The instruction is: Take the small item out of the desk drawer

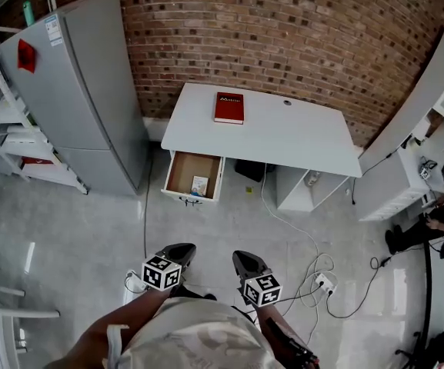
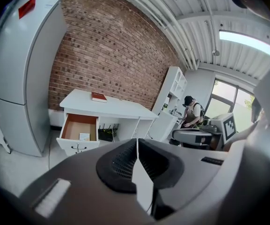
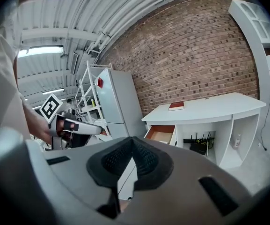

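Both closed and empty, left gripper and right gripper sit well back from the open drawer at twelve o'clock (small item inside), so best approach first, then part the jaws.

A white desk is set on the grey floor. A red book is laid flat on the desktop at eleven o'clock. At the desk's seven o'clock a drawer (wood-lined) is pulled open, and a small item is seen lying in it. White cables are strewn over the floor at five o'clock.
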`<state>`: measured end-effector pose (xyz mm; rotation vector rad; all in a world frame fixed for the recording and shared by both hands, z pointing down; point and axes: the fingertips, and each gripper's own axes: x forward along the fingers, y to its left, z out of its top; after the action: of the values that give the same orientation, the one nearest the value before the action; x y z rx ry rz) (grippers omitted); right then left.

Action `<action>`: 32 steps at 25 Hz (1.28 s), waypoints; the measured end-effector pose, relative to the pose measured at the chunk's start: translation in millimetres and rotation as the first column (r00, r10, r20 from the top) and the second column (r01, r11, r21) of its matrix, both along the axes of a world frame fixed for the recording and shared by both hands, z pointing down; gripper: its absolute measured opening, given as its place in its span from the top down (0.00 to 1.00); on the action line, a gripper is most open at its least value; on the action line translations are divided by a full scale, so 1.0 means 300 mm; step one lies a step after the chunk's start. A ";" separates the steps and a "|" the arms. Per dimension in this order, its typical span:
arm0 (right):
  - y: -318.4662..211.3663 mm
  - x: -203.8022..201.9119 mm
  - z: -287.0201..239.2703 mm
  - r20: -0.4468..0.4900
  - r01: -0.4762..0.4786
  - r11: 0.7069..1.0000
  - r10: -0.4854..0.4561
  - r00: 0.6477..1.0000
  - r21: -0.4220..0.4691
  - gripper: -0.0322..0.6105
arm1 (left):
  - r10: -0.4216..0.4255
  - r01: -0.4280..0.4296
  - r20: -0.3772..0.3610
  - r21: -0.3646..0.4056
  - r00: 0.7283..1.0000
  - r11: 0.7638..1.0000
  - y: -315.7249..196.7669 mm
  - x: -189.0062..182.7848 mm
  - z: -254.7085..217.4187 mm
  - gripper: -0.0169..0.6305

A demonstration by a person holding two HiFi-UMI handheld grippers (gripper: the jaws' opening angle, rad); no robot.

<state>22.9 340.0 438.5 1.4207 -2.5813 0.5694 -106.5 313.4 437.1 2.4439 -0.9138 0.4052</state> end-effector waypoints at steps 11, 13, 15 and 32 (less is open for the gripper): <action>0.023 0.018 -0.004 0.014 0.004 1.000 -0.004 1.000 0.006 0.94 | -0.013 0.013 0.006 0.004 1.000 1.000 0.040 0.004 -0.013 0.95; 0.034 0.009 -0.002 0.015 0.017 1.000 -0.017 1.000 0.006 0.94 | -0.017 0.017 0.002 0.003 1.000 1.000 0.054 0.005 -0.010 0.95; 0.042 0.005 0.001 0.014 0.025 1.000 -0.025 1.000 0.003 0.94 | -0.027 0.027 -0.002 0.002 1.000 1.000 0.063 0.001 -0.008 0.95; -0.008 0.011 0.015 0.037 0.004 1.000 -0.003 0.999 -0.021 0.94 | -0.059 0.059 -0.004 -0.009 0.998 0.998 0.013 -0.044 0.002 0.95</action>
<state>26.2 337.5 443.1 1.4115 -2.5975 0.6263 -119.8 317.1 437.7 2.4025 -0.9784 0.3826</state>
